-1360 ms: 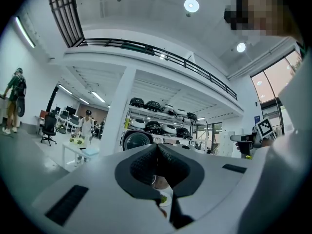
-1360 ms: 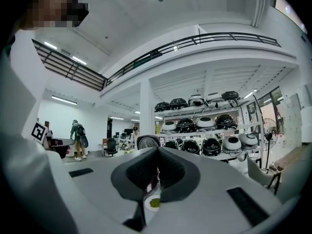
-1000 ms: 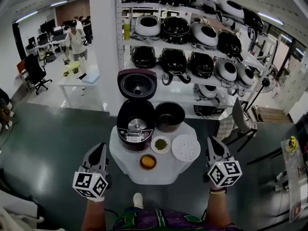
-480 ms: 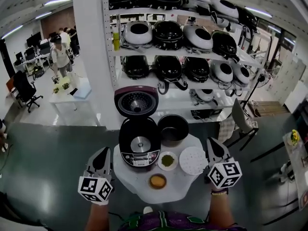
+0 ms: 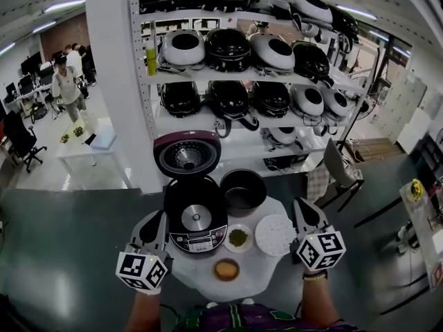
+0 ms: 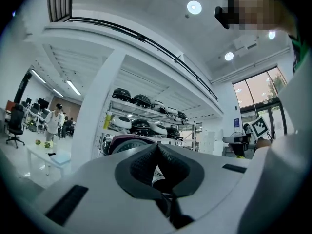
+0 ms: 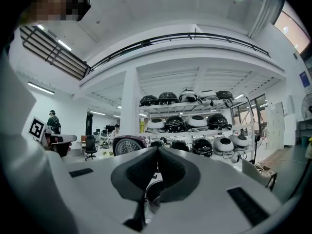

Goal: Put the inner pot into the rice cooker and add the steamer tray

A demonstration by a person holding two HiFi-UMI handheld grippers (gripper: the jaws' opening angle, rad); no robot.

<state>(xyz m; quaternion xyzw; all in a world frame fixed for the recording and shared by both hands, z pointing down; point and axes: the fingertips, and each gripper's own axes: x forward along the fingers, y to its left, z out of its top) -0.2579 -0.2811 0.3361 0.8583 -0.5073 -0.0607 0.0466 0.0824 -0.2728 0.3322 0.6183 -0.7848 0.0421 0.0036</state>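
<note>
The left gripper [image 5: 157,220] had its jaws pressed together on nothing, and the right gripper [image 5: 302,207] was likewise closed and empty. Both flanked a small round white table [image 5: 259,275]. The open dark maroon rice cooker [image 5: 196,216], its lid raised and its cavity without a pot, stood just to the right of the left fingertips. The black round metal inner pot [image 5: 243,191] stood on the table beyond and between the two sets of fingertips, touching the cooker's right side. The flat white perforated steamer tray [image 5: 275,234] lay just left of the right fingers. A small white dish of green powder [image 5: 239,238] lay between cooker and tray.
</note>
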